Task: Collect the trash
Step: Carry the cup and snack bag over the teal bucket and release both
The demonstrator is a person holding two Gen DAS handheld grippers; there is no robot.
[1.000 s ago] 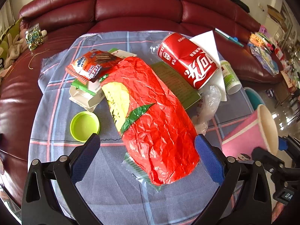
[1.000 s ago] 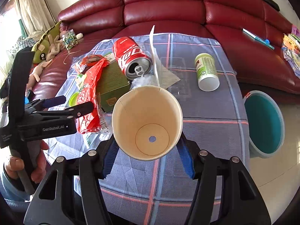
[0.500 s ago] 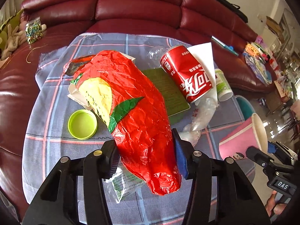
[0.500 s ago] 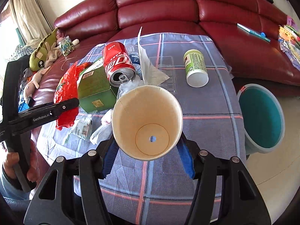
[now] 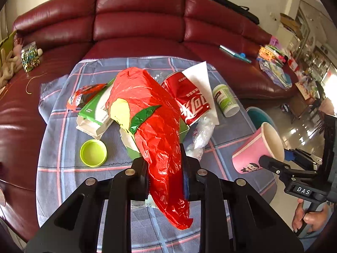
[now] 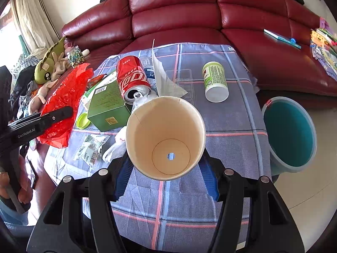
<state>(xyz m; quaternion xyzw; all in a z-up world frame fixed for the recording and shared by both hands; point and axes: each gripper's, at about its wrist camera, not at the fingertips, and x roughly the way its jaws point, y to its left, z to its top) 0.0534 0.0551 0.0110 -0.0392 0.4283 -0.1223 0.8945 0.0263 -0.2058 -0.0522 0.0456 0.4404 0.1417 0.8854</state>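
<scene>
My left gripper is shut on a crumpled red plastic bag and holds it lifted above the checked tablecloth. The bag and left gripper also show at the left of the right wrist view. My right gripper is shut on a pink paper cup, its empty mouth facing the camera; the cup shows at the right of the left wrist view. A teal trash bin stands on the floor right of the table.
On the table lie a red cola can, a green box, a white-green bottle, a green lid, white paper, clear wrappers and a snack packet. A red leather sofa wraps behind.
My left gripper closed on the red bag and lifted it off the table. The right gripper still holds the cup and has shifted slightly.
</scene>
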